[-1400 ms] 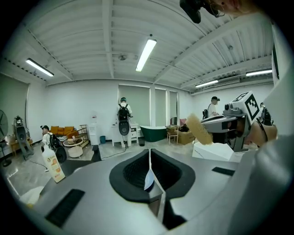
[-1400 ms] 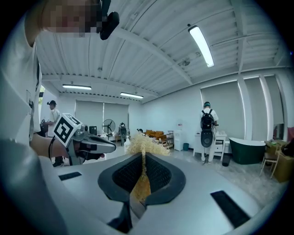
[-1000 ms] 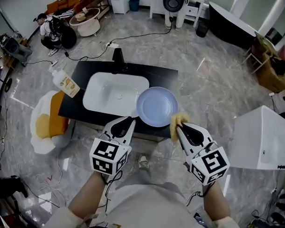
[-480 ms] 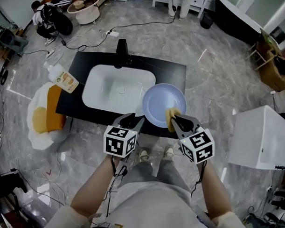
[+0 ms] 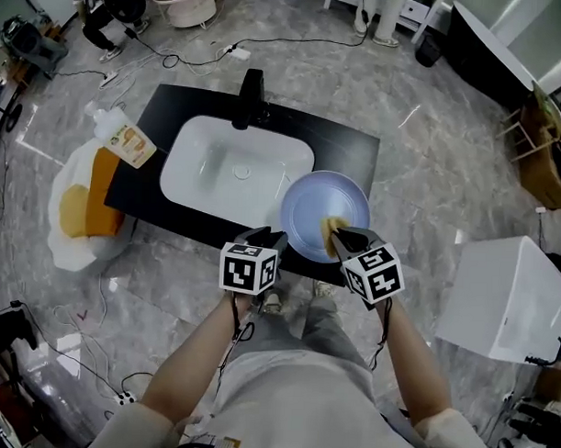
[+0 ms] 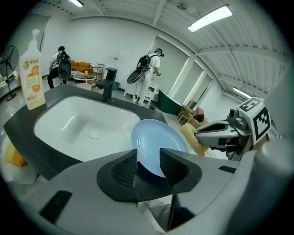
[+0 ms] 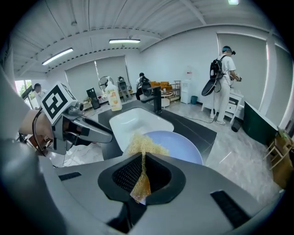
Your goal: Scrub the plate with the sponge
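Down below the head camera, a black bench (image 5: pixel 352 147) carries a white sink (image 5: pixel 209 179) with a dark faucet (image 5: pixel 251 96) at its far rim and a bottle (image 5: pixel 127 140) lying at the left corner. The pale blue plate (image 5: pixel 313 206) sits at the sink's right near corner, its edge lapping the basin's rim. The left claw (image 5: pixel 266 235) hangs just off the plate's near left rim. The right claw (image 5: pixel 340 234) reaches over the plate's near part with the yellow sponge (image 5: pixel 330 231) at its tip.

From the left gripper view, the left claw (image 6: pixel 148 160) stands wide. Its jaws have just been opening. The plate's (image 6: pixel 154 142) near rim shows through the gap, and neither pad presses on it. Beyond lie the sink (image 6: pixel 69 124), the faucet (image 6: pixel 108 82) and the bottle (image 6: pixel 32 78), which stands upright at the far left. At the right, the other claw brings the sponge (image 6: pixel 190 140) to the plate's right edge. Whether the sponge touches the plate cannot be told here.

From the right gripper view, the right claw (image 7: pixel 142 158) is clamped on the sponge (image 7: pixel 144 147), a thin strip pinched between the pads with its frayed end standing out ahead, over the plate (image 7: pixel 183 147). The sink (image 7: pixel 138 121) lies just past the plate, and the left claw (image 7: pixel 108 134) points in from the left.
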Motion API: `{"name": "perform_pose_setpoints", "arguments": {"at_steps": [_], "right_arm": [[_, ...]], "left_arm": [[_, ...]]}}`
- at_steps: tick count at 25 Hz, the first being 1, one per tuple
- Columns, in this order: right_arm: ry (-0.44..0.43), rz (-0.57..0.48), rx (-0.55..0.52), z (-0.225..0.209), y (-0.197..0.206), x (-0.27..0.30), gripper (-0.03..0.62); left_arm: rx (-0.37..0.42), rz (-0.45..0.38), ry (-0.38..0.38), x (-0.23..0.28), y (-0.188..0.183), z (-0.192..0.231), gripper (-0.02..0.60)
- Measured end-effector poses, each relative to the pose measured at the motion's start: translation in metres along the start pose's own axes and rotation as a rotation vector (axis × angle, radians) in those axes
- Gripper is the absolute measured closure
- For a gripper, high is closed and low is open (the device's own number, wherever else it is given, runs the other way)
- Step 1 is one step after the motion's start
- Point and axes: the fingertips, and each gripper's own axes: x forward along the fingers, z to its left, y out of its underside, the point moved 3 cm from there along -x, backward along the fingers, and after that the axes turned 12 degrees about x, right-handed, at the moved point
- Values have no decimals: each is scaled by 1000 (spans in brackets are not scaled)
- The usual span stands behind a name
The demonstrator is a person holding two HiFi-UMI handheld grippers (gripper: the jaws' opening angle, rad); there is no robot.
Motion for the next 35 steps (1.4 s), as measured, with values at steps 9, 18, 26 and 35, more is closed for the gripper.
{"name": "perform_pose_setpoints", "arguments": {"at_steps": [9,18,26,35], "right_arm": [[-88,150,-134,-38,15,51,548],[-273,272,-283,-46,27,82,548],[-386,350,-415,-37,40,90,548],[-411,394,-504,-23,44,99,548]], "left_arm": [[-173,61,-58,42,14,4,433],[-376,90,-144,72,38,9,433],[-457,115,-219,83,54,4,449],[-503,82,-257,86,54,3,526]]}}
